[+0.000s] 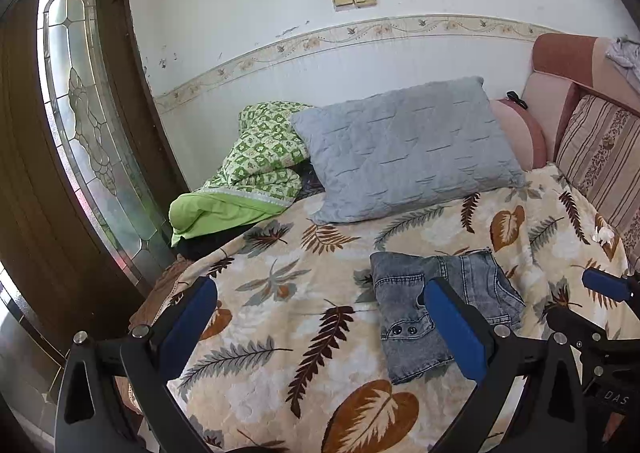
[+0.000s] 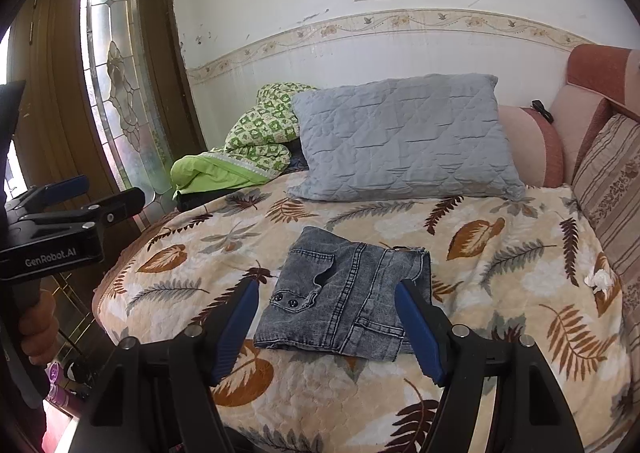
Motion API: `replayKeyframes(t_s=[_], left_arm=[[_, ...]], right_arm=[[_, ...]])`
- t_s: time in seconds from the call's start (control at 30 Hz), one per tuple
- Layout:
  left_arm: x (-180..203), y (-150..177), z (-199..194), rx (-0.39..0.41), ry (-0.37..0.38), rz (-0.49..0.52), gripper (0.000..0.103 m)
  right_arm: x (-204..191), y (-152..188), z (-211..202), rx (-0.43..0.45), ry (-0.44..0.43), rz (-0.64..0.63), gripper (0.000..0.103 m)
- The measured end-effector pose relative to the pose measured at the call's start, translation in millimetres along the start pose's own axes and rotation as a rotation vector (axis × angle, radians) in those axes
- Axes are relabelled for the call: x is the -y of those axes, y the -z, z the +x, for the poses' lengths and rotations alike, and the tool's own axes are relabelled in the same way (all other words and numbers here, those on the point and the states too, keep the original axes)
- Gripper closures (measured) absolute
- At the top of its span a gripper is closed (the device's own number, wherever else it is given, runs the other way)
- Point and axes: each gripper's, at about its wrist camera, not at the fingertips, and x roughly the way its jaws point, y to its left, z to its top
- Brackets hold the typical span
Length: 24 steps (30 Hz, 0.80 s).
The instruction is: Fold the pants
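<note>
Grey denim pants (image 2: 344,301) lie folded into a small flat square on the leaf-patterned bedspread (image 2: 500,277); they also show in the left wrist view (image 1: 440,301). My right gripper (image 2: 326,319) is open and empty, held above the bed just in front of the pants, its blue pads (image 2: 420,337) to either side of them. My left gripper (image 1: 320,317) is open and empty, held to the left of the pants. The left gripper also shows at the left edge of the right wrist view (image 2: 80,201).
A grey quilted pillow (image 2: 400,137) and a green blanket (image 2: 248,145) lie at the head of the bed against the white wall. A striped cushion (image 2: 612,189) and pink sofa back line the right side. A wooden door with glass (image 2: 116,85) stands left.
</note>
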Motion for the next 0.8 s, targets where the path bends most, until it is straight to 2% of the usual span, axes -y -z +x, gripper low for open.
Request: replayKeyframes(t_s=[0.8], left_arm=[[-0.3,2.1,-5.4,0.01,0.015,0.003,0.0]], right_arm=[[-6.4,-1.3,-0.3,-0.002,-0.001,-0.015,0.029]])
